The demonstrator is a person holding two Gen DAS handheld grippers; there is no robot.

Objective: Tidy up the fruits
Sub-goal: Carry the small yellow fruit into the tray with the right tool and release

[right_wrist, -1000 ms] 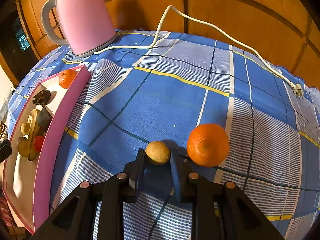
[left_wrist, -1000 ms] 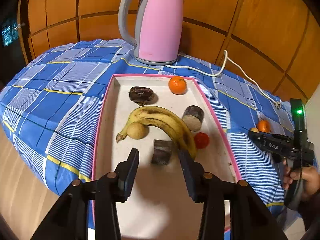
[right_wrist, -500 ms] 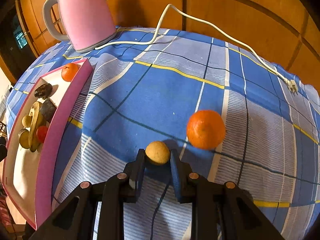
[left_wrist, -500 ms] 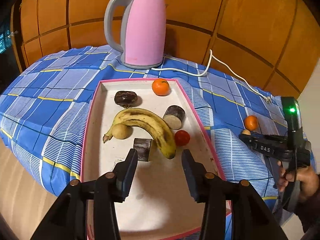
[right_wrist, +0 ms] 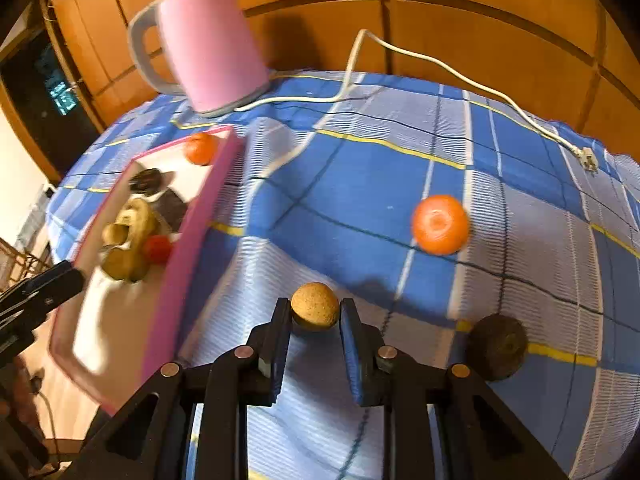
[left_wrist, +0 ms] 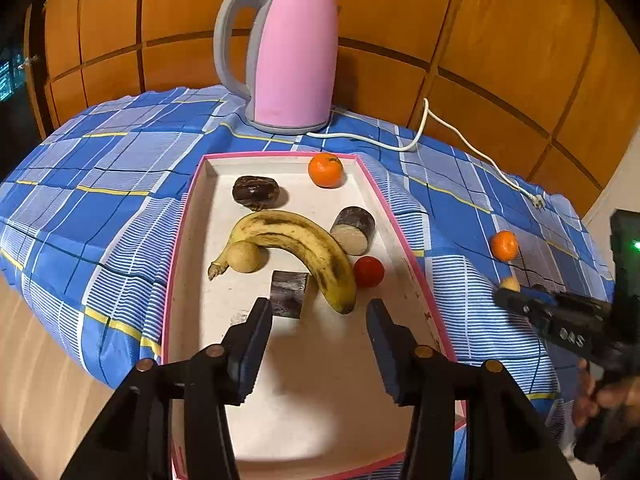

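We see right hand-held gripper (right_wrist: 315,316) clamped on small tan fruit (right_wrist: 314,310), left hand-held gripper (left_wrist: 319,320) spread wide over pink tray (left_wrist: 175,256), orange (right_wrist: 440,224) loose on tabletop (right_wrist: 360,184)

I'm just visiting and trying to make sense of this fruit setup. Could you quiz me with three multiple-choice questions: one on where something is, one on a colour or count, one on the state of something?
1. Where is the banana?
A. in the pink-rimmed tray
B. on the checked cloth
C. beside the kettle's plug

2. How many oranges lie on the cloth outside the tray?
A. none
B. one
C. three

3. What is the right gripper doing?
A. hanging open over the tray
B. shut on the small tan fruit
C. shut on the kettle

Answers:
1. A: the banana lies among the other fruit inside the tray.
2. B: a single orange sits on the cloth; the other orange is in the tray.
3. B: its two fingers press the tan fruit from both sides, held above the cloth.
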